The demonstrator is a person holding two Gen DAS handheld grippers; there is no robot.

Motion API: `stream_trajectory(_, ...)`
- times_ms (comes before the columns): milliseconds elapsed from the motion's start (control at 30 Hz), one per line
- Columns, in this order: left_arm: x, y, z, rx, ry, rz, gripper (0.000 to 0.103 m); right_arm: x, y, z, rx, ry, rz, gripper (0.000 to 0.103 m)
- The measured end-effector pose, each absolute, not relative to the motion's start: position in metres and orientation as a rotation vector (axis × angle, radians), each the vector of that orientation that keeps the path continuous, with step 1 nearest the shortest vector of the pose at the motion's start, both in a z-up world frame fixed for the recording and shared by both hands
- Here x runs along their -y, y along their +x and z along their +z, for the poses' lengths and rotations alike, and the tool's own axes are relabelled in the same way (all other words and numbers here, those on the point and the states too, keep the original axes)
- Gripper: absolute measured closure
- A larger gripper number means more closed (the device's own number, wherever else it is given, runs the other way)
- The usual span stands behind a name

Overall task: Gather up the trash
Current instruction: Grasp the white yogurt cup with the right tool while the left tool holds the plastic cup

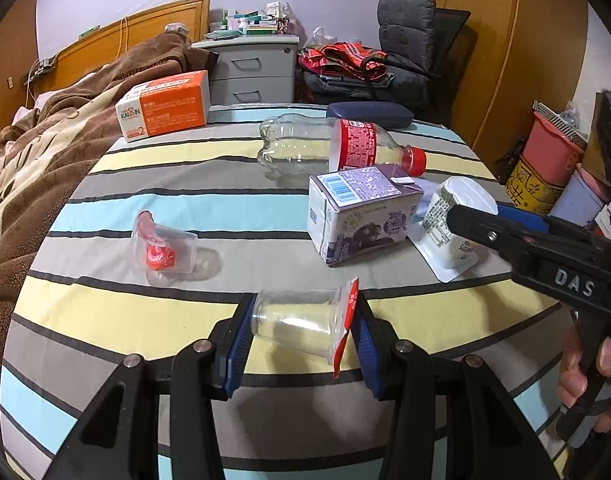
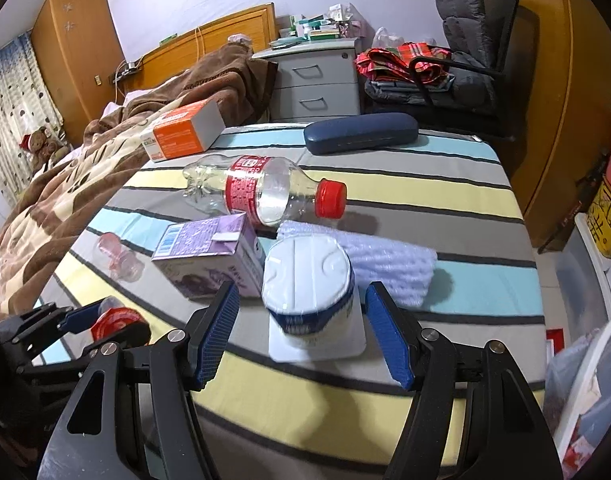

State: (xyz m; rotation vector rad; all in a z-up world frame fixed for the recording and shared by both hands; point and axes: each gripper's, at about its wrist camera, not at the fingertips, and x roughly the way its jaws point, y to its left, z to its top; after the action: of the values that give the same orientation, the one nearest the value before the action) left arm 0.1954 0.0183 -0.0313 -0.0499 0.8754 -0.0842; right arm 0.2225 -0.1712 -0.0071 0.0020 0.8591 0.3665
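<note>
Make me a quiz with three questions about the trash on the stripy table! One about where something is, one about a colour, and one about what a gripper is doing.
1. Where does the purple carton lie?
A. Beside the plastic bottle
B. On the bed
C. Inside the drawer unit

2. What colour is the cap of the plastic bottle?
A. Green
B. Red
C. Yellow

3. What is the left gripper doing?
A. Hanging open over nothing
B. Holding a clear cup between its pads
C. Holding the orange box

Answers:
1 A, the carton lies on the table right next to the lying bottle.
2 B, the cap at the bottle's neck is bright red.
3 B, the clear cup with the torn red lid sits between the two blue pads.
</note>
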Motion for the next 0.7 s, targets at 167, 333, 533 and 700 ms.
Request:
stream_trajectory(167, -0.016, 0.198, -0.034, -0.882, -0.045, -0.079, 0.054, 0.17, 0.224, -0.008, -0.866, -0.007, 0.374, 0.053)
stream_trajectory(333, -0.014, 0.196, -0.032, -0.878, -0.045, -0.079, 0.054, 0.174, 0.215, -0.003, -0.844, -0.008, 0.377, 0.053)
stream_trajectory(533, -0.007, 0.191, -0.029, -0.869, -0.041, -0.092, 0.054, 0.18, 0.199, 0.002, -0.836, -0.002, 0.369, 0.053)
stream_trajectory(700, 0.002, 0.184, -0.023, -0.86, -0.029, -0.109, 0.054, 0.189, 0.186, 0.006, -0.834, 0.017, 0.35, 0.053)
